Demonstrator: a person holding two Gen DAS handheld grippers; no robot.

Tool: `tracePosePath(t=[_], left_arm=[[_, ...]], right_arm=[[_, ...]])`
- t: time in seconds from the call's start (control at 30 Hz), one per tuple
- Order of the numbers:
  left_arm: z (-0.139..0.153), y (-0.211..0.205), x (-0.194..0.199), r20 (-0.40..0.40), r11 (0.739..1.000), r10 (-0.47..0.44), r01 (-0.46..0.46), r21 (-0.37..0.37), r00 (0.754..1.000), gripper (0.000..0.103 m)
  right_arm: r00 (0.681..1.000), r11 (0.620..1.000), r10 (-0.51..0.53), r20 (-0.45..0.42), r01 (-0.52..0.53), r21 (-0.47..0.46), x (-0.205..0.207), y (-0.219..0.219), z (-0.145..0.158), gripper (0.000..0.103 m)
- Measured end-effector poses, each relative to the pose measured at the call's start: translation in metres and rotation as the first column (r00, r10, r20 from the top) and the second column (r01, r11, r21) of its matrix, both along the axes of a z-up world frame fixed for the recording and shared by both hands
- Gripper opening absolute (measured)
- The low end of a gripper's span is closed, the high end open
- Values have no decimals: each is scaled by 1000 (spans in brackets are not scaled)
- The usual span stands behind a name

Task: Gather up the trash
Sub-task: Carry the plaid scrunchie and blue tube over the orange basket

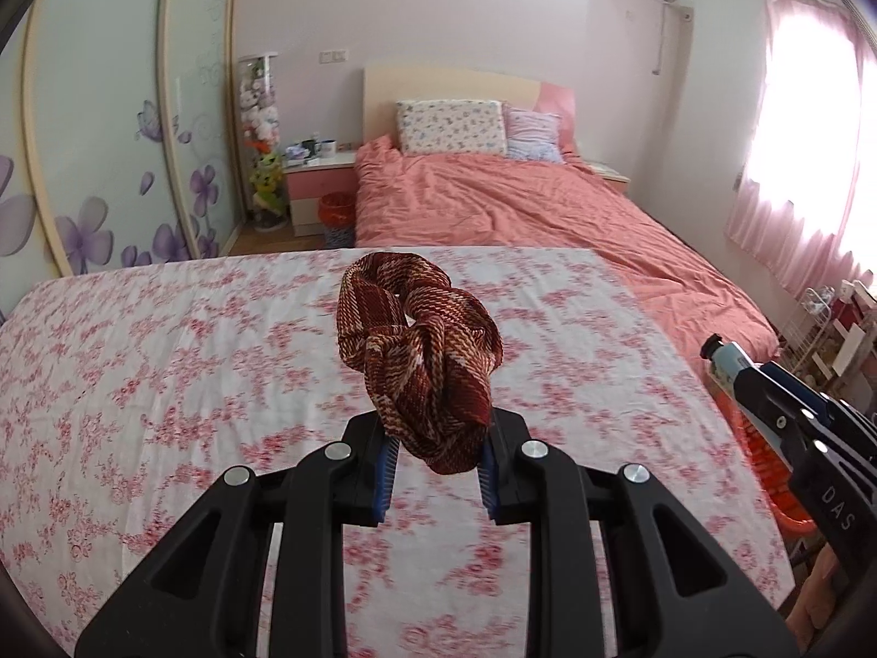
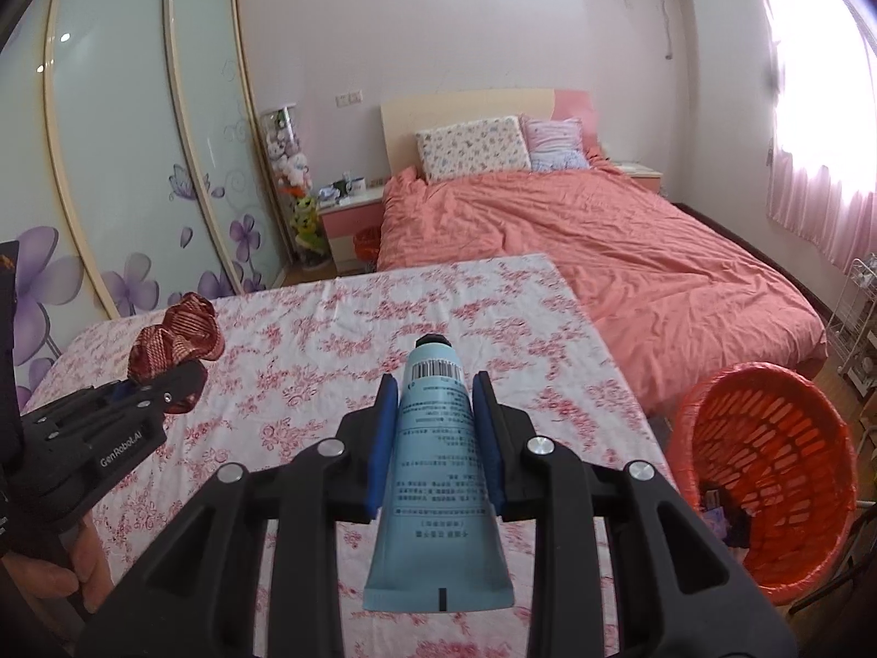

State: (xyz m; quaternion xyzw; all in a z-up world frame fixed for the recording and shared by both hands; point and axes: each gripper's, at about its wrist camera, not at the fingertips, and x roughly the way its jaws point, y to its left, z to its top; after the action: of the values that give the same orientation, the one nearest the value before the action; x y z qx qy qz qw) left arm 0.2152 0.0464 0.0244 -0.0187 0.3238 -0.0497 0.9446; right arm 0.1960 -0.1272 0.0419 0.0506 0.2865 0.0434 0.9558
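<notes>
My left gripper [image 1: 436, 441] is shut on a twisted red-and-cream patterned cloth [image 1: 422, 351], held up above the floral tablecloth [image 1: 164, 384]. The same cloth [image 2: 175, 337] and the left gripper [image 2: 164, 392] show at the left of the right wrist view. My right gripper [image 2: 436, 406] is shut on a light blue tube [image 2: 436, 471] with a black cap and a barcode, cap pointing away from me. The tube [image 1: 726, 364] and the right gripper [image 1: 737, 378] appear at the right edge of the left wrist view. An orange mesh bin [image 2: 767, 471] stands on the floor right of the table.
Beyond the table lies a bed with a salmon cover [image 2: 603, 252] and two pillows. A pink nightstand [image 1: 320, 186] and a second small orange bin [image 1: 337, 214] stand left of the bed. Sliding wardrobe doors [image 2: 137, 164] line the left wall. A wire rack [image 2: 855, 323] stands at the right.
</notes>
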Motion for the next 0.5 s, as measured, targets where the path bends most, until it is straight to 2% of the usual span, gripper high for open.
tracePosePath(t=[0.27, 0.5], left_arm=[[8, -50, -10, 22, 993, -113, 113, -11, 993, 25], [12, -103, -16, 38, 974, -226, 227, -19, 973, 25]], right_arm=[[994, 995, -99, 43, 99, 6, -29, -46, 9, 28], [978, 980, -198, 59, 197, 25, -47, -93, 12, 28]])
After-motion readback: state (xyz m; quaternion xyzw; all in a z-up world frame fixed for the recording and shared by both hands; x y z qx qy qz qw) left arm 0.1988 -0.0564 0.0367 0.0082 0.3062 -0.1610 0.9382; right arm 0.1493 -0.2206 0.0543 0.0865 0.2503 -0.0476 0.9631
